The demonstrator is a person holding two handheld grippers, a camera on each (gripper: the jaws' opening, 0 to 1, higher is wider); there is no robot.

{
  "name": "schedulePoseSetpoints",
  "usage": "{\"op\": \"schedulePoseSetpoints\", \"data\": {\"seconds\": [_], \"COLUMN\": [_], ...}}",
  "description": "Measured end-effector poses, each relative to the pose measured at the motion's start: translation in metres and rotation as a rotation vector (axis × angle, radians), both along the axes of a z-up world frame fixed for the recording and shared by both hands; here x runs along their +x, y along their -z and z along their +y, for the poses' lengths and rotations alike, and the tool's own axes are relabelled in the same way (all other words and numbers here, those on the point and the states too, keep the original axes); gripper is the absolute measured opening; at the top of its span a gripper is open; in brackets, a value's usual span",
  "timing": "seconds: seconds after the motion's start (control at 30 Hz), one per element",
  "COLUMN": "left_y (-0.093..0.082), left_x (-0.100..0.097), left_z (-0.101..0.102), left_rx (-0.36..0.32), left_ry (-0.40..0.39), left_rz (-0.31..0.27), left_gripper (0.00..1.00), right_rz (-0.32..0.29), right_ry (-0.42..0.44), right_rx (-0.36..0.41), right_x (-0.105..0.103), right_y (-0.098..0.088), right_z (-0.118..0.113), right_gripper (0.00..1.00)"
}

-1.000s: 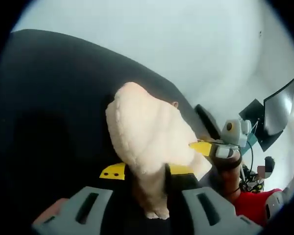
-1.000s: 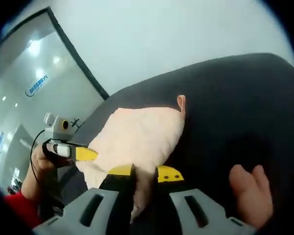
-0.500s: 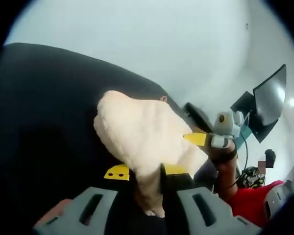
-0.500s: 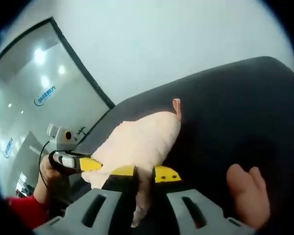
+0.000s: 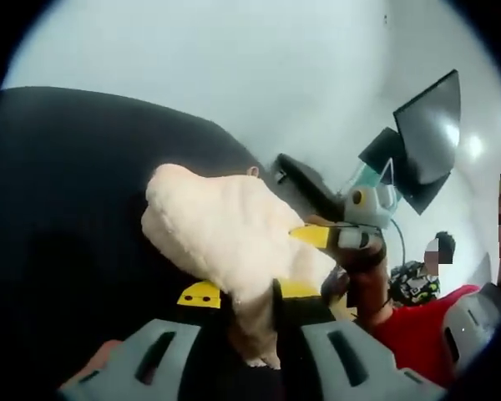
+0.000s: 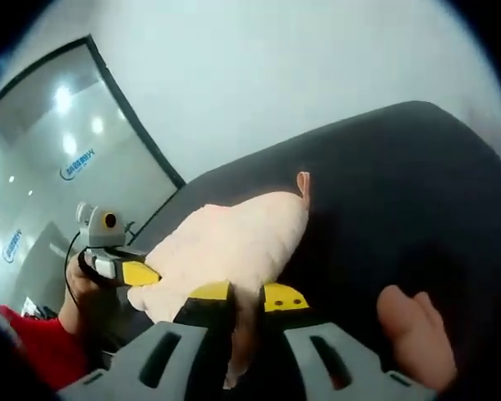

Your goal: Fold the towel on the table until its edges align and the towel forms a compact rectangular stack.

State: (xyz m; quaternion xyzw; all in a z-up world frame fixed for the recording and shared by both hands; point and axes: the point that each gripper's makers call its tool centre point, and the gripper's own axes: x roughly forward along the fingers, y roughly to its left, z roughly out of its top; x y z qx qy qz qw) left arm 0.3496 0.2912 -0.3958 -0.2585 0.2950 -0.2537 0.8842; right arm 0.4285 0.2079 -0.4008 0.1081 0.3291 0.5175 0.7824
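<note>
A fluffy cream towel (image 5: 225, 234) hangs stretched between both grippers above the black table (image 5: 58, 184). My left gripper (image 5: 252, 296) is shut on one near corner of it, with a tail of cloth drooping between the jaws. The right gripper (image 5: 317, 236) comes in from the right, its yellow tip pinching the other corner. In the right gripper view the towel (image 6: 234, 246) spreads out ahead, my right gripper (image 6: 246, 302) is shut on its corner, and the left gripper (image 6: 138, 274) holds the far corner at left. A small tag (image 6: 303, 182) sticks up from the towel's far edge.
The black table (image 6: 401, 192) runs off to a pale wall. A person's hand (image 6: 409, 334) shows at lower right in the right gripper view. A red sleeve (image 5: 422, 338) and dark lamp-like panels (image 5: 422, 125) stand to the right. A glass wall (image 6: 58, 159) is at left.
Both views have swung a little, and the towel now sits slightly lower and further left in the left gripper view. Both grippers keep their hold on the corners.
</note>
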Motion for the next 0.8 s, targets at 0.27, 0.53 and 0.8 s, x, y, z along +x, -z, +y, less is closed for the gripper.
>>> {"op": "schedulePoseSetpoints", "data": {"seconds": [0.27,0.53,0.8], "left_y": [0.008,0.036,0.034], "left_x": [-0.010,-0.012,-0.002], "left_z": [-0.027,-0.017,0.008], "left_rx": [0.034,0.099,0.228], "left_ry": [0.065,0.049,-0.007], "left_rz": [-0.029,-0.044,-0.159], "left_gripper": [0.24,0.28,0.45], "right_rz": [-0.038,-0.137,-0.282], "right_ry": [0.014,-0.003,-0.102], "right_rx": [-0.017,-0.038,0.030], "right_x": [-0.011,-0.011,-0.008], "right_y": [0.010,0.029,0.010], "right_z": [-0.028,-0.030,-0.049], "right_gripper": [0.09,0.15,0.30]}}
